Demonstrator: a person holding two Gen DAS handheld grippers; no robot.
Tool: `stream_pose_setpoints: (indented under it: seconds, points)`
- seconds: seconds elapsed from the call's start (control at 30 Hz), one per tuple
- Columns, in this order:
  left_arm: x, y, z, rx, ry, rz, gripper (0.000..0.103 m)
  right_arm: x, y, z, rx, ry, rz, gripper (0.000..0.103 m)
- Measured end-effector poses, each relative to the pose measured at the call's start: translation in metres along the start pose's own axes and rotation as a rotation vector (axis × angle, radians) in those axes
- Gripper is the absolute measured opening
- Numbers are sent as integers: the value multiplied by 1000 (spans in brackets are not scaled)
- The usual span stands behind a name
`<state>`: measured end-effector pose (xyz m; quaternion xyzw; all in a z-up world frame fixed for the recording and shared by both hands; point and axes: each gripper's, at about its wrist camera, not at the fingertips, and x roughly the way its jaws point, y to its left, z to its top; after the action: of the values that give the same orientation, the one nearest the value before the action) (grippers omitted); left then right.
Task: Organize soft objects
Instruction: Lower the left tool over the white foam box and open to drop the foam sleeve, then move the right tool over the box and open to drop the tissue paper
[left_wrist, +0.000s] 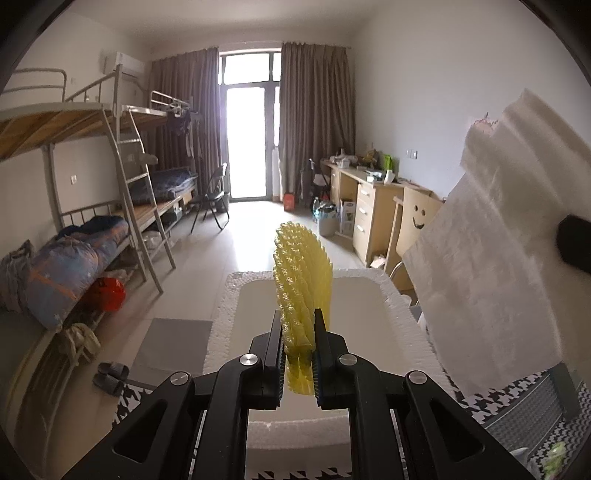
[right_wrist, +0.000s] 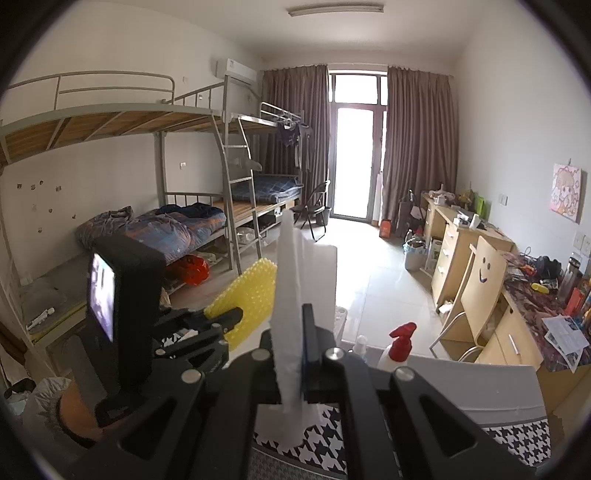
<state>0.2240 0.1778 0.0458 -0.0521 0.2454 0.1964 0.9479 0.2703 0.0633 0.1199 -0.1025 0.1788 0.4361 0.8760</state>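
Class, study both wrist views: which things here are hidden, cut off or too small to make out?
- Left wrist view: white foam sheet runs past the right edge and hides the wall behind.
- Left wrist view: foam box floor partly hidden by the yellow foam net and fingers.
- Right wrist view: desk clutter too small to identify.

Two grippers are present: the left gripper (left_wrist: 299, 354) and the right gripper (right_wrist: 295, 354). One yellow foam net (left_wrist: 303, 280), one white foam sheet (left_wrist: 491, 258) and one white foam box (left_wrist: 391, 295). Two bunk beds (right_wrist: 155, 122), one folding chair (right_wrist: 314, 206) and one spray bottle (right_wrist: 400, 341) with a red head.
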Motion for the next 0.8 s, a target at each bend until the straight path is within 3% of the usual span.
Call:
stream_pose_setpoints:
  seconds: [0.03,0.13,0.37,0.43,0.8]
  points:
    - [3,0,0,2,7,-2,19,1,0,0,0,1,-1,5]
    - [10,5,-2,-4,34,-5,55,4,-1,1,0,7,-7,5]
    - [-6,16,-4,-32,-15,23,96,10,-1,5,1,8,-3,5]
    - [-13,19,-5,-42,-32,22,102,12,1,6,-4,9,1,5]
    - [-34,38,-13,-77,-69,105,102,23,14,16,-22,6,45,5]
